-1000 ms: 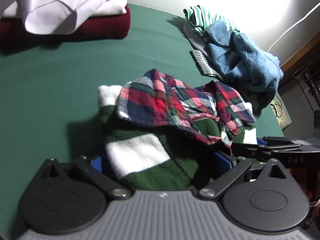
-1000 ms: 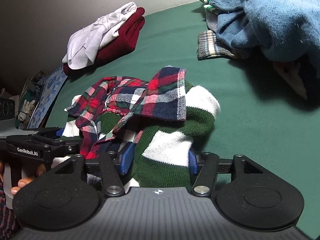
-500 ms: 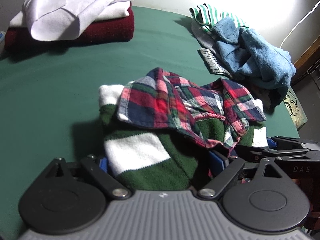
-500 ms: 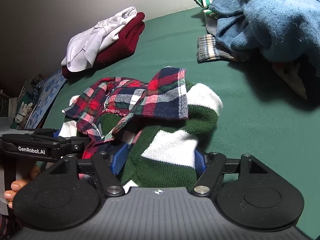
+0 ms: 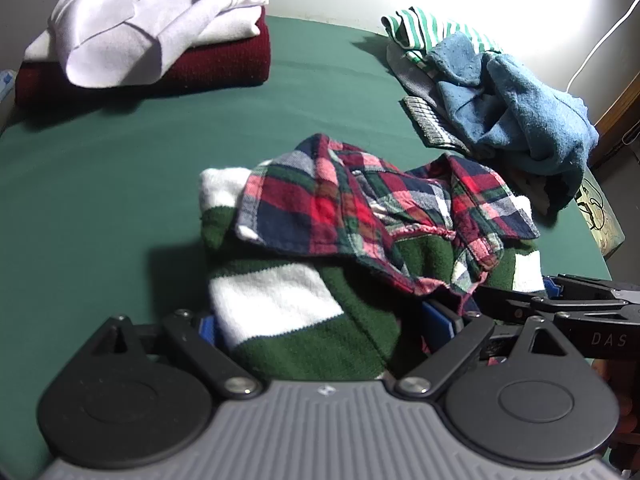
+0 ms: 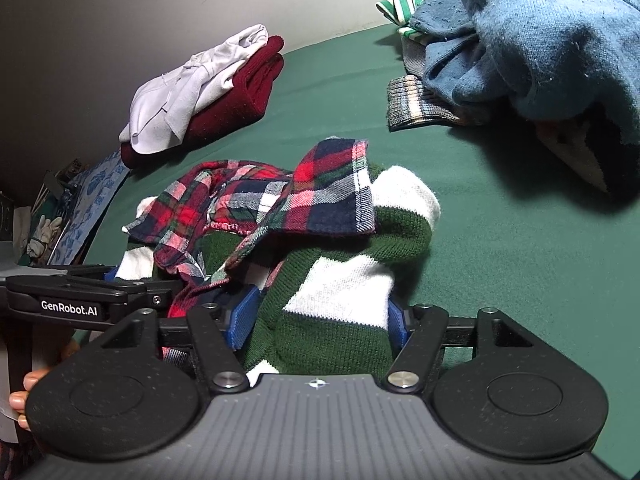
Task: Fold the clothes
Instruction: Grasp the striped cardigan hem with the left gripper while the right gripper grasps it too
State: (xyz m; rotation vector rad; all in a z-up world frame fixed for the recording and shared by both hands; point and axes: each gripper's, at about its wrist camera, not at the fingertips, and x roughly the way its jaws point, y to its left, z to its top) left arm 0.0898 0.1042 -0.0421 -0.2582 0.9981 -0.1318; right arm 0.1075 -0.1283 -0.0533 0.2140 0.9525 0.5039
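Green-and-white sweater with plaid shirt crumpled mid-counter, unfolded.
Each hand-held gripper, left and right, straddles sweater bulk, jaws wide; grip uncertain. Beyond the sweater: one folded stack, one unfolded blue pile.

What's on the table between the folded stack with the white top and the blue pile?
Nothing: bare green table cover between the folded stack and the blue pile, shown in both wrist views.

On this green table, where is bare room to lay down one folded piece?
Free cloth lies between the folded dark red knit with white top, the green-and-white striped sweater under the plaid shirt, and the crumpled blue sweater pile. Also on the green table cover below that pile. Near both grippers it is crowded.
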